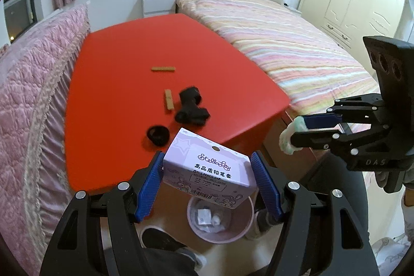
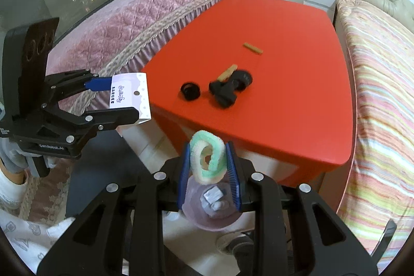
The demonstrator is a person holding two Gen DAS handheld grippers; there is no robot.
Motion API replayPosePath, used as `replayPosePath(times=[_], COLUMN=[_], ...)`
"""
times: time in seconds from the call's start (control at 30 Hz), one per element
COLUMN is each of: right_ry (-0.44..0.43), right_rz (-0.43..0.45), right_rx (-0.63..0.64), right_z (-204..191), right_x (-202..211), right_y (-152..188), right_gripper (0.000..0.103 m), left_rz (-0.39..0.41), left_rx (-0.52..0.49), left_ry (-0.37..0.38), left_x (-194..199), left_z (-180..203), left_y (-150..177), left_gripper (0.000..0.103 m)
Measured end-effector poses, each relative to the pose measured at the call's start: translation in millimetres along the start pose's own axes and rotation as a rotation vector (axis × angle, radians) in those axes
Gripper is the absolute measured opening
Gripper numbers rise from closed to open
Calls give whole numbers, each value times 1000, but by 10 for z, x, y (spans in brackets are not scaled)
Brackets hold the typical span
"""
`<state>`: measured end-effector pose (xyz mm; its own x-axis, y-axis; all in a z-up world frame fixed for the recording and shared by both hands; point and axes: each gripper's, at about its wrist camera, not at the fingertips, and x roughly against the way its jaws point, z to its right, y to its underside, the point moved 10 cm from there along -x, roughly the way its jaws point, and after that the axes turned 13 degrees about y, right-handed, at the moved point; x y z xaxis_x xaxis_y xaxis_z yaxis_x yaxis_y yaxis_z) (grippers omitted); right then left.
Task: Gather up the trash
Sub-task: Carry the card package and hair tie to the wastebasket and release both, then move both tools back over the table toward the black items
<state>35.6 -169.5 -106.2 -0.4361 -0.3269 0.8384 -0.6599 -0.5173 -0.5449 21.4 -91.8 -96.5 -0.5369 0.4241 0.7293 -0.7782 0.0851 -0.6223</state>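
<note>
While the pink plastic bin (image 1: 220,221) stands on the floor just beside the near edge of the red worktop (image 1: 129,74), both claws hang above it. The left claw (image 1: 209,180) is clenched on a lilac cardboard box (image 1: 207,172) printed with cartoon rabbits, its ribbed blue pads (image 1: 147,188) pressing on the box's two sides. The right claw (image 2: 209,170) is clenched on a fuzzy ring (image 2: 207,159) of mint and cream. Inside the bin lie a small white carton (image 2: 213,194) and other pale scraps. Beyond the bin, on the glossy worktop, rest two tan biscuit sticks (image 1: 163,68), a crumpled black cloth (image 1: 191,107) and a black ring (image 1: 157,135).
</note>
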Motion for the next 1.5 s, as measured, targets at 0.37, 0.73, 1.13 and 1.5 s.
replayPosePath(times=[0.37, 0.73, 1.13, 1.5], right_ry=[-36, -39, -4, -8], right_rz=[-65, -63, -62, -58], right_rx=[-21, -62, -109, -110], right_z=[-72, -16, 121, 112], right_x=[-132, -163, -192, -175], right_y=[419, 427, 422, 375], right_gripper=[27, 74, 98, 99], left_rz=[-60, -75, -59, -42], left_rx=[34, 44, 85, 91], left_ry=[44, 62, -4, -28], left_x=[-179, -240, -187, -121], left_z=[105, 130, -87, -166], left_y=[383, 432, 435, 376], left_gripper=[66, 86, 95, 95])
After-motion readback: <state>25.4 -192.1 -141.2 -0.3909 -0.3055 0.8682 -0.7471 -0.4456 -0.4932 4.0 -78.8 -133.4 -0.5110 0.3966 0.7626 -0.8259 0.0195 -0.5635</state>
